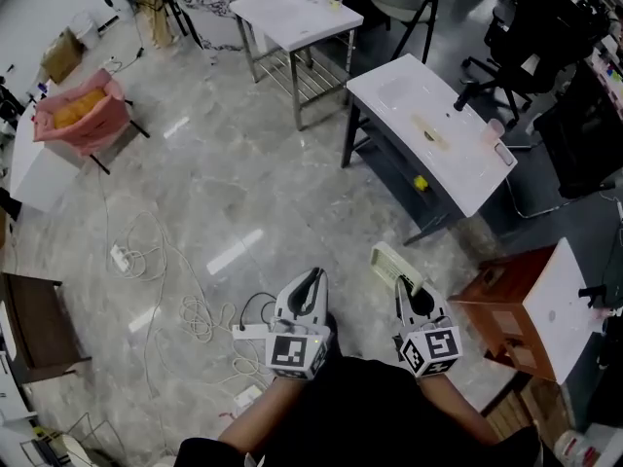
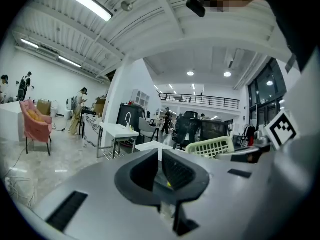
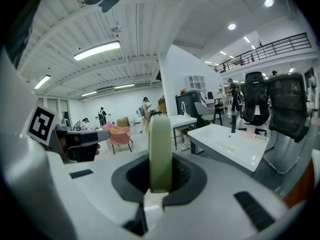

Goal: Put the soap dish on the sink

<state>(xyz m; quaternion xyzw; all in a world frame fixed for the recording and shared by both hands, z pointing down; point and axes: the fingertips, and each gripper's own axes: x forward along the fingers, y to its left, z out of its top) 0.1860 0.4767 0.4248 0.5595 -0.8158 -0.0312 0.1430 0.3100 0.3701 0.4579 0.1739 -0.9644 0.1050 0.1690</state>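
My right gripper [image 1: 406, 288] is shut on a pale green slotted soap dish [image 1: 391, 264], which sticks out ahead of the jaws over the floor. In the right gripper view the soap dish [image 3: 161, 151] stands edge-on between the pads. The white sink [image 1: 428, 129] with its black faucet [image 1: 465, 95] stands well ahead and to the right, apart from both grippers; the sink [image 3: 227, 146] shows right of the dish. My left gripper [image 1: 312, 278] is beside the right one, shut and empty. From the left gripper view the soap dish [image 2: 210, 146] shows at the right.
A yellow object [image 1: 421, 182] lies on the shelf under the sink and a pink cup [image 1: 494, 127] stands on its top. A white table [image 1: 292, 13] stands behind, black office chairs [image 1: 535, 27] at far right. A brown cabinet [image 1: 516, 309] is close right. Cables [image 1: 156, 261] trail over the floor.
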